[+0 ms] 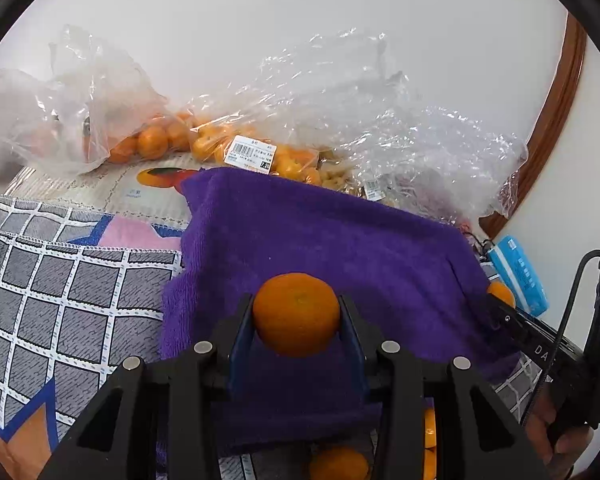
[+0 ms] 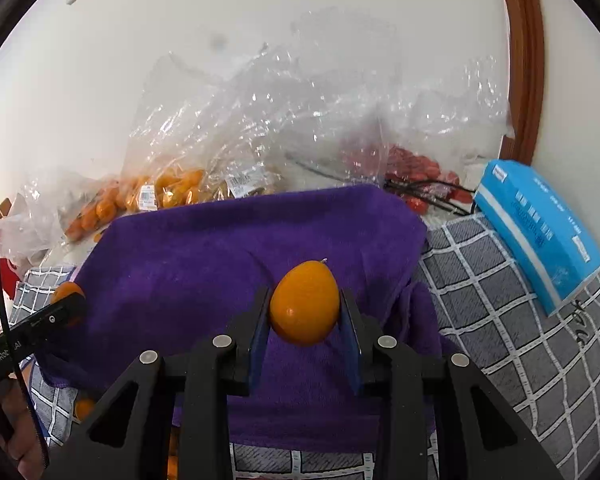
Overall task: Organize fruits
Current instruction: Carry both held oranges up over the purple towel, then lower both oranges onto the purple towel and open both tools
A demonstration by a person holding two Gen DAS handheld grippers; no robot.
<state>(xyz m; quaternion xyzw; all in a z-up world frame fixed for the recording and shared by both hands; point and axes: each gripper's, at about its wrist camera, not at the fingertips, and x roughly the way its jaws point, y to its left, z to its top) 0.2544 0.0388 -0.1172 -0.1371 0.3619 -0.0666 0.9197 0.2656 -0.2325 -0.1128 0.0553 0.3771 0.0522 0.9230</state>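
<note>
2 grippers, 1 purple towel, 1 blue box (bagged fruit uncountable).

Left tool: tilted downward, jaws part-closed, both pads pressed on the sides of a round mandarin.
Right tool: tilted downward, jaws nearly together, clamping an egg-shaped kumquat.
Hands: a person's fingers wrap the right tool's handle; the other hand grips the left handle.
</note>
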